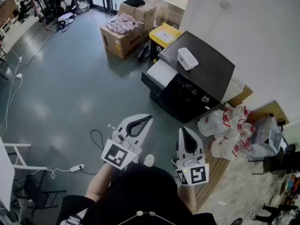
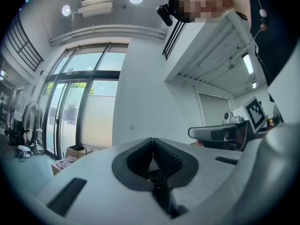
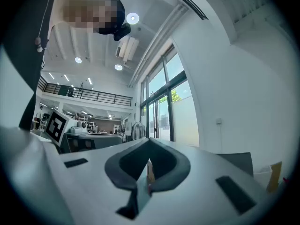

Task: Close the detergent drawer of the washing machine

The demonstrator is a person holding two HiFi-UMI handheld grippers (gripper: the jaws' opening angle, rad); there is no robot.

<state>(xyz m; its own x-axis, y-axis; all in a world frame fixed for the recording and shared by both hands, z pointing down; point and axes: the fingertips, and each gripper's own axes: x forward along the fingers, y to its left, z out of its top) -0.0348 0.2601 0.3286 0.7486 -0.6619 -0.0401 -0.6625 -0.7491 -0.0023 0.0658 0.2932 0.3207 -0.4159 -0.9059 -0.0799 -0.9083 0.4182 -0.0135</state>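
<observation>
Both grippers are closed and empty. In the left gripper view, the white left gripper (image 2: 153,140) has its two dark ribbed pads pressed together at the tips with nothing between them. In the right gripper view, the white right gripper (image 3: 149,141) is the same, its jaws meeting in one line and holding nothing. Neither touches anything.

In the head view, the left gripper (image 1: 148,118) and the right gripper (image 1: 184,130) are held side by side in front of the person, above the grey floor (image 1: 70,93). Each carries its cube with square markers at the rear.

The boxy black washing machine (image 1: 201,74) stands farther off against the white wall, well apart from both grippers. Its pale detergent drawer (image 1: 161,73) stands pulled out at the upper corner of the front, on the side nearer the boxes. A white rectangular plastic tub (image 1: 187,58) rests on the machine's top.

A brown cardboard box (image 1: 119,41) with crumpled cloth on it and a yellow-lidded bin (image 1: 165,33) sit beyond the machine. Clear plastic bags with red ties (image 1: 228,130) lie beside it.
</observation>
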